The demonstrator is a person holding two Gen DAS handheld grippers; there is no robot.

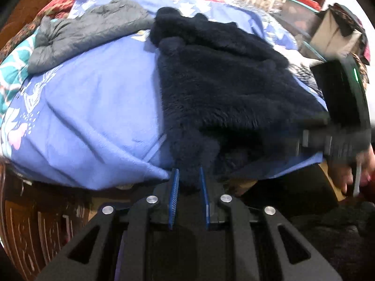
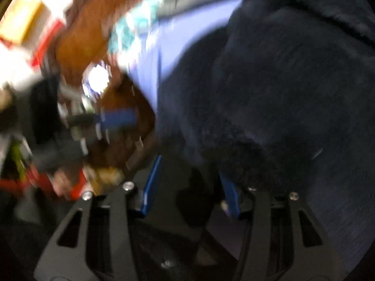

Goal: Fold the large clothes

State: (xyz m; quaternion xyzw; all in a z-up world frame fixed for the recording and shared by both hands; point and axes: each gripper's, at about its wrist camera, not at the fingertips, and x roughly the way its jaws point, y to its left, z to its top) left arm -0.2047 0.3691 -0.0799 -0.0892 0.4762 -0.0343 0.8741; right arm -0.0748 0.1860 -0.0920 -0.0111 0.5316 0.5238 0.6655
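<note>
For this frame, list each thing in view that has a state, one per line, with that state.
Navy fleece garment: spread on the bed, near edge pinched.
Grey jacket: crumpled, untouched, at the far side.
Blue bedsheet: wrinkled under both garments.
Left gripper: shut on the fleece's near edge.
Right gripper: at the fleece; blurred, grip unclear.

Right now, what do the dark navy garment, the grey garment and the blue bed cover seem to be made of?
Navy garment: looks like plush fleece or faux fur, matte, with a deep shaggy pile. Grey garment: probably thin quilted synthetic, slightly shiny, puffy with crinkled seams. Blue bed cover: smooth woven fabric, likely cotton or a blend, printed, with soft creases.
</note>
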